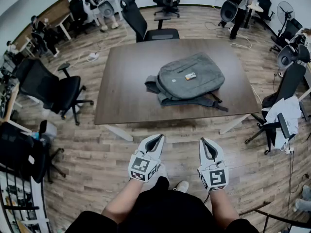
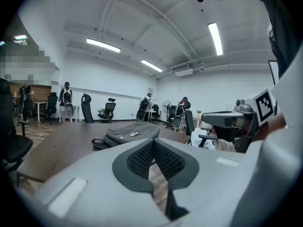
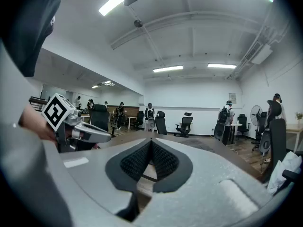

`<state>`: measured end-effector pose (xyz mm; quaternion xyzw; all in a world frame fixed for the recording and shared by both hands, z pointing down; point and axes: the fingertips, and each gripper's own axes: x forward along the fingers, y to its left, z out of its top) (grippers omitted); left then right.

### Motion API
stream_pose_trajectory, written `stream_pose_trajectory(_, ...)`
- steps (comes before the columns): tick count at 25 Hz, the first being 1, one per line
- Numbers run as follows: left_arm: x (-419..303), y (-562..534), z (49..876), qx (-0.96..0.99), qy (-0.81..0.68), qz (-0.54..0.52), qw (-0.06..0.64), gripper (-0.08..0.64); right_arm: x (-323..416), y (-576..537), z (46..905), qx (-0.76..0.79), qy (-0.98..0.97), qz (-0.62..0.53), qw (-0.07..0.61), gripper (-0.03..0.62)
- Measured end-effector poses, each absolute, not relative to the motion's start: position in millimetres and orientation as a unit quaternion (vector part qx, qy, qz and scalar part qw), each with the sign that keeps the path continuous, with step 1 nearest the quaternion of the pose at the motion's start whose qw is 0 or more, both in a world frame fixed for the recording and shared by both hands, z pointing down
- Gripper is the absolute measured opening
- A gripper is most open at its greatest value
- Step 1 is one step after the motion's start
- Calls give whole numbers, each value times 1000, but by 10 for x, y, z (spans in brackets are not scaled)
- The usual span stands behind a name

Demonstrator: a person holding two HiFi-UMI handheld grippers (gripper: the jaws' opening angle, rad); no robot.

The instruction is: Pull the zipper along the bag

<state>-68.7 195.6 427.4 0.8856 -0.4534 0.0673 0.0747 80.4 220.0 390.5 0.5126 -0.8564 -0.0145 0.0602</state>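
Observation:
A grey backpack [image 1: 190, 78] lies flat on the brown table [image 1: 121, 91], with a small label on its top and dark straps trailing at its near side. Its zipper is too small to make out. In the left gripper view the backpack [image 2: 130, 133] shows beyond the jaws, well ahead. My left gripper [image 1: 158, 139] and right gripper [image 1: 204, 142] are held side by side in front of the table's near edge, over the floor, both shut with nothing between the jaws. Neither touches the bag. The right gripper [image 3: 151, 142] points level at the table top.
Black office chairs stand around the table [image 1: 53, 89], one at the far side [image 1: 146, 28] and one with white cloth at the right [image 1: 284, 115]. People stand at desks at the back [image 1: 95, 1]. Wooden floor lies between me and the table.

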Motion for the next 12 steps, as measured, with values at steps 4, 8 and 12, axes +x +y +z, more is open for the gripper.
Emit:
stream_pose_trajectory(4, -682, 1960, 4279, 888, -449, 66, 75, 18, 775, 2187, 3909, 515, -855, -14, 58, 0)
stream_pose_trajectory(8, -648, 1920, 4271, 890, -446, 67, 72, 18, 772, 2125, 3930, 514, -856, -8, 53, 0)
stream_pose_trajectory(12, -649, 1833, 4285, 891, -443, 73, 68, 18, 749, 2007, 3935, 516, -855, -2, 46, 2)
